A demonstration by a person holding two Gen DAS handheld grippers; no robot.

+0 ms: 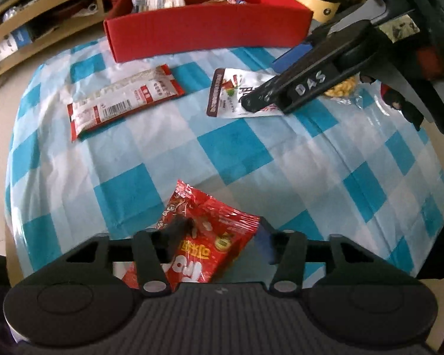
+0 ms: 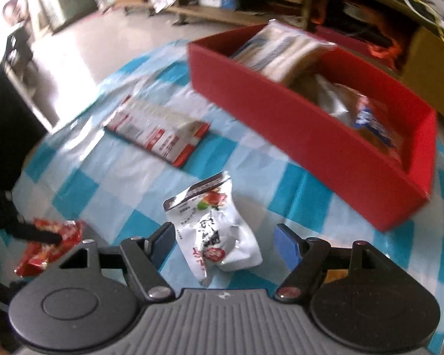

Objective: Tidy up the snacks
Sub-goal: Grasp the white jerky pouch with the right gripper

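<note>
Two grippers: both reach down over a blue-and-white checked tablecloth (image 1: 236, 148).
Box: red rectangular cardboard box (image 1: 210, 26) at the far edge, packets inside.
Left gripper (image 1: 219, 236): fingers straddle a red crinkled foil snack packet (image 1: 213, 236); pinching or not, cannot tell.
Right gripper (image 2: 225, 245): fingers spread either side of a white plastic snack pouch (image 2: 216, 230), not touching.

Blue-and-white checked tablecloth (image 1: 236, 148) — red box (image 1: 207, 29), red packet (image 1: 210, 236), white pouch (image 2: 216, 230).

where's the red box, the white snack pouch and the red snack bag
red box (image 2: 296, 136), right wrist view, on its near outer wall
white snack pouch (image 2: 213, 227), right wrist view, on its printed front
red snack bag (image 1: 219, 236), left wrist view, on its front, between the left gripper's fingers
</note>
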